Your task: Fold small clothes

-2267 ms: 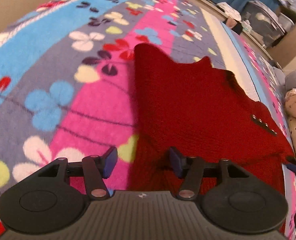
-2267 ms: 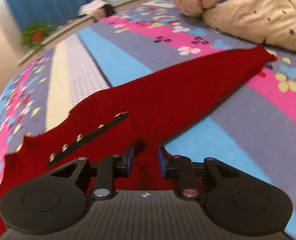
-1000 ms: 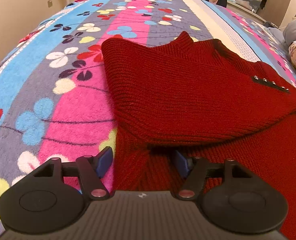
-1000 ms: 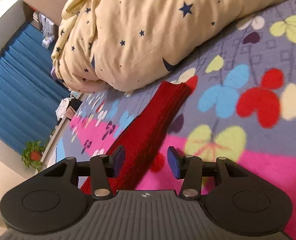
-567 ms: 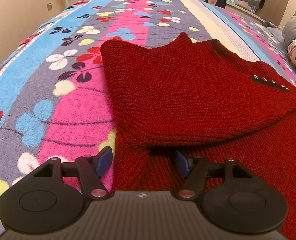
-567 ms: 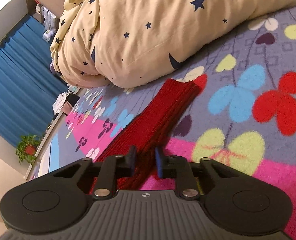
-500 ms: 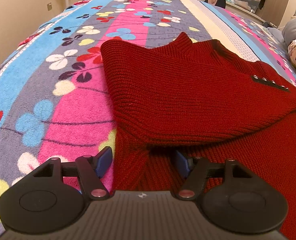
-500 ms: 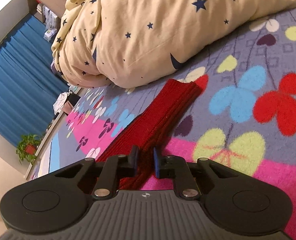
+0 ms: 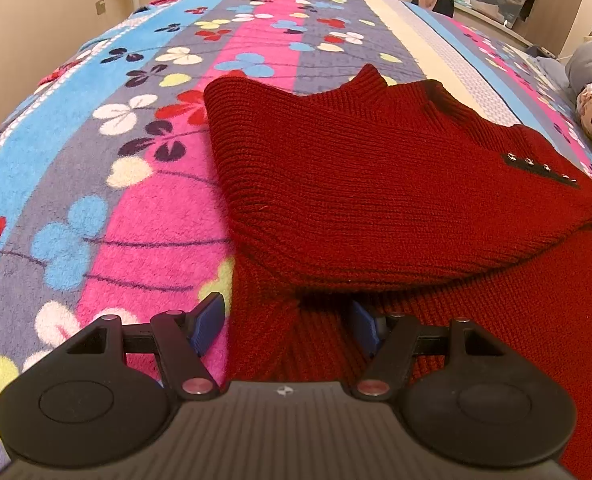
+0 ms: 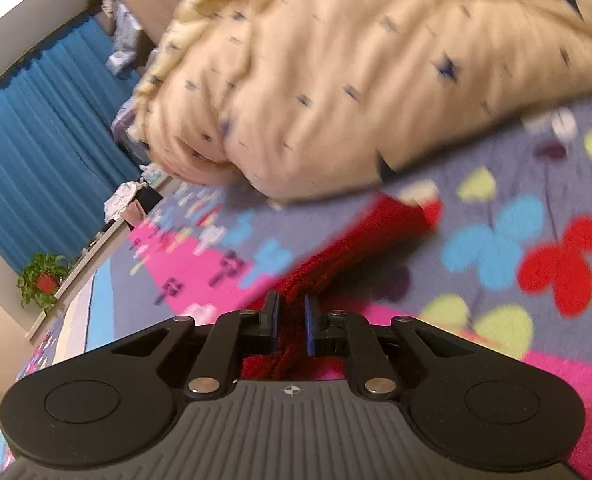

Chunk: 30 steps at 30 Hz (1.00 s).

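Red sweater (image 9: 395, 184) lies partly folded on floral blanket (image 9: 144, 184). Left gripper (image 9: 286, 320) wide apart over its lower edge, gripping nothing. Right gripper (image 10: 292, 320) pinches the sleeve (image 10: 355, 248), near star-print duvet (image 10: 355, 80).

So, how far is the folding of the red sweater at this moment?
One side of the red sweater already lies folded over its body on the floral blanket. In hand: the right gripper is shut on the sleeve, its cuff near the star-print duvet. The left gripper is open over the hem. Left: bring this sleeve in, then fold the body.
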Each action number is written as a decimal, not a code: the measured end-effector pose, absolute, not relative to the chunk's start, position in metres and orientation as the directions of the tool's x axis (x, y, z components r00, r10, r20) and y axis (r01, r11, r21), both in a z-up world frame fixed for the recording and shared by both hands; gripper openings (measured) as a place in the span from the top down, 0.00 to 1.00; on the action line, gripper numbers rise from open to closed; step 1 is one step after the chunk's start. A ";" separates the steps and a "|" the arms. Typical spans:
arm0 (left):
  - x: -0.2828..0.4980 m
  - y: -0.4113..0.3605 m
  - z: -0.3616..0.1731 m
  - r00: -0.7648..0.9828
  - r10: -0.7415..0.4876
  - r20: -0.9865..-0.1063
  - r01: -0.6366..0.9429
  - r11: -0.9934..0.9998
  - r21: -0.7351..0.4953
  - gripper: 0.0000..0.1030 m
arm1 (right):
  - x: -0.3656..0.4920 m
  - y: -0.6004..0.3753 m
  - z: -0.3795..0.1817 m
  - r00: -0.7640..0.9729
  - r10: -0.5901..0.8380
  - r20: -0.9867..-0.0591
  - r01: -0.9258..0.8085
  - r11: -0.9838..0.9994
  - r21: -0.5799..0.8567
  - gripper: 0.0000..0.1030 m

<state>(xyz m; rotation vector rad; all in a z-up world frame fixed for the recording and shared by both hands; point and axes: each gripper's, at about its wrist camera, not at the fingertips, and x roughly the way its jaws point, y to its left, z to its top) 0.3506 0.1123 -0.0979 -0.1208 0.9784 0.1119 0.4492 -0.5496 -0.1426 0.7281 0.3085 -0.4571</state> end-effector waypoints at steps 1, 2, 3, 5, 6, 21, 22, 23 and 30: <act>0.351 0.113 -0.098 0.552 0.037 -0.833 -0.151 0.987 -0.056 0.29 | 0.452 -0.535 -0.125 0.867 -0.304 -0.395 0.482 0.716 0.506 0.88; 0.351 0.114 -0.097 0.553 0.033 -0.833 -0.151 0.987 -0.061 0.29 | 0.456 -0.514 -0.105 0.880 -0.314 -0.356 0.448 0.796 0.407 0.88; 0.351 0.116 -0.097 0.550 0.029 -0.834 -0.157 0.985 -0.069 0.29 | 0.459 -0.480 -0.081 0.911 -0.296 -0.288 0.373 0.889 0.265 0.88; 0.352 0.120 -0.095 0.548 0.028 -0.836 -0.173 0.982 -0.081 0.29 | 0.453 -0.418 -0.046 0.968 -0.177 -0.177 0.196 0.976 0.096 0.88; 0.352 0.122 -0.095 0.547 0.030 -0.837 -0.183 0.980 -0.084 0.29 | 0.446 -0.382 -0.032 0.986 -0.098 -0.132 0.103 0.994 0.033 0.88; 0.339 0.170 -0.043 0.641 -0.086 -0.763 -0.252 0.915 -0.315 0.31 | 0.343 -0.097 -0.109 0.647 0.499 -0.577 -0.689 0.706 -0.162 0.73; 0.338 0.172 -0.039 0.669 -0.114 -0.734 -0.239 0.903 -0.358 0.31 | 0.341 -0.107 -0.096 0.658 0.496 -0.567 -0.672 0.726 -0.146 0.68; 0.338 0.174 -0.039 0.693 -0.148 -0.705 -0.226 0.884 -0.409 0.32 | 0.340 -0.119 -0.086 0.669 0.488 -0.561 -0.651 0.749 -0.126 0.66; 0.357 0.174 -0.089 0.665 -0.396 -0.633 -0.227 0.701 -0.676 0.42 | 0.307 -0.228 -0.040 0.745 0.346 -0.571 -0.395 0.918 0.041 0.65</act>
